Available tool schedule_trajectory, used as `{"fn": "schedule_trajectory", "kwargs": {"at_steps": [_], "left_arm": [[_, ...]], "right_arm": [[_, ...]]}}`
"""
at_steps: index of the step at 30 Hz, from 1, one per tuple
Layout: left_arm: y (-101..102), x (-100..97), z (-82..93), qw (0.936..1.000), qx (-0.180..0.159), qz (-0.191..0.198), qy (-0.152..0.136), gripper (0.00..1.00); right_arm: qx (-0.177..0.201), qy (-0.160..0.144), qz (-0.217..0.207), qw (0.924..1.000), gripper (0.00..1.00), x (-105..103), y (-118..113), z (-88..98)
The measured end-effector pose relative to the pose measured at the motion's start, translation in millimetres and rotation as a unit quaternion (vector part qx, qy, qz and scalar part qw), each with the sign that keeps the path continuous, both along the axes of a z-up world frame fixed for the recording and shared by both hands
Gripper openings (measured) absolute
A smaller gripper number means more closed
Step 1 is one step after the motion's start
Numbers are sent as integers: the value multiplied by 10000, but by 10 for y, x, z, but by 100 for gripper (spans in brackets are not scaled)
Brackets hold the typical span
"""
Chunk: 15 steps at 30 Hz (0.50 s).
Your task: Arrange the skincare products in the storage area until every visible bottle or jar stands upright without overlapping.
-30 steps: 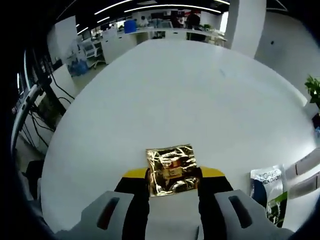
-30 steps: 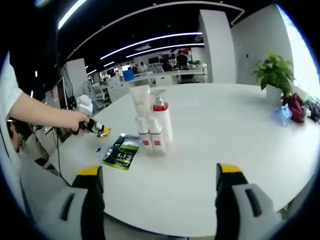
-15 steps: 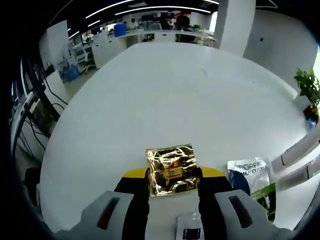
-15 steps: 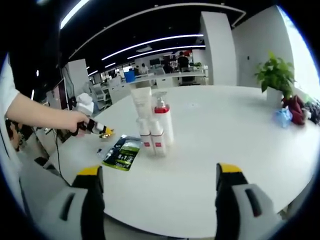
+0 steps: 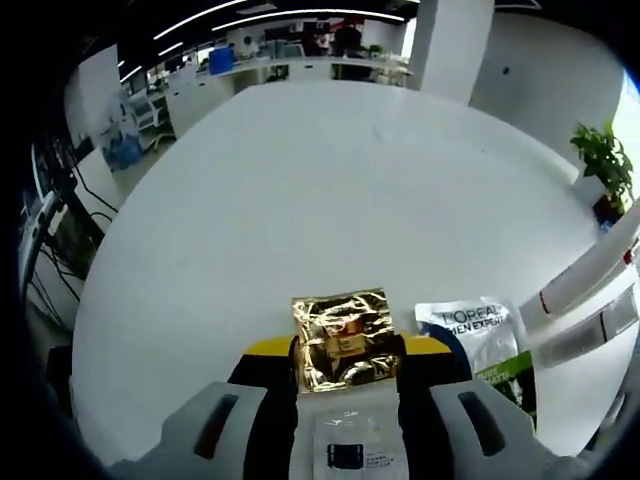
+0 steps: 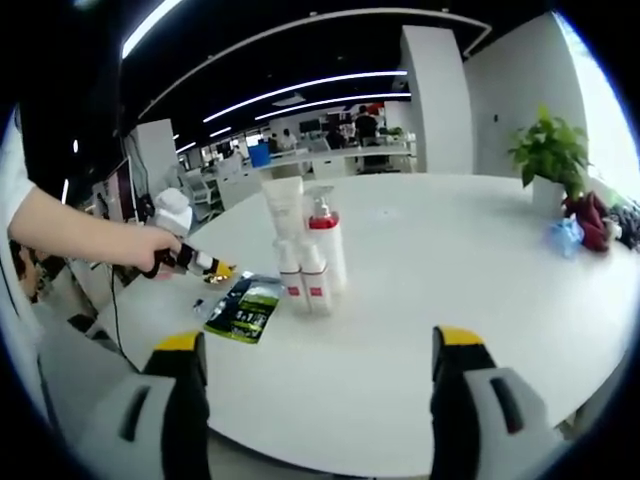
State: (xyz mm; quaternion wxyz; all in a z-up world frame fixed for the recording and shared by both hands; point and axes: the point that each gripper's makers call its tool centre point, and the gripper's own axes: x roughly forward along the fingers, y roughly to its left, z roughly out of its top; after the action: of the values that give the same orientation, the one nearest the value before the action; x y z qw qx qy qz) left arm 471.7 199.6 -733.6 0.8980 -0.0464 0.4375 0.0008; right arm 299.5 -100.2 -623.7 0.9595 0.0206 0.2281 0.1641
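Your left gripper [image 5: 344,362] has carried the gold foil packet [image 5: 343,340] nearer the pouch [image 5: 480,345] and bottles [image 6: 306,245], so placement looks close; jaws clamped on the packet, held low above the table's [image 5: 300,180] near edge. Your right gripper [image 6: 318,375] hovers off the near edge, level, jaws spread wide with nothing between them; bottles stand upright mid-table.

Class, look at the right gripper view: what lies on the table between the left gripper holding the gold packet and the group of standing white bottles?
A dark green-and-black sachet lies flat there, between the left gripper and the white bottles.

gold foil sachet [image 5: 343,340] in fingers; bottles [image 6: 310,250] upright, clustered.
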Motion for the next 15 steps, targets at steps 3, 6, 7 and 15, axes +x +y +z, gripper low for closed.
{"fn": "schedule_trajectory", "kwargs": {"at_steps": [3,6,7,15], "left_arm": [[-49,-34,-5,10000,32,-62,10,35],[-78,-66,-12,9998,122,-168,12,35],[-71,-72,-17,9997,149,-202,12,35],[-70,-162,-48,9992,252,-293,69,36]], "right_arm": [[2,-4,-6,10000,94,1,-2,2],[-1,-1,-11,10000,94,2,-4,2],[-3,1,-11,10000,94,2,-5,1],[-14,12,-5,10000,94,1,-1,0]]}}
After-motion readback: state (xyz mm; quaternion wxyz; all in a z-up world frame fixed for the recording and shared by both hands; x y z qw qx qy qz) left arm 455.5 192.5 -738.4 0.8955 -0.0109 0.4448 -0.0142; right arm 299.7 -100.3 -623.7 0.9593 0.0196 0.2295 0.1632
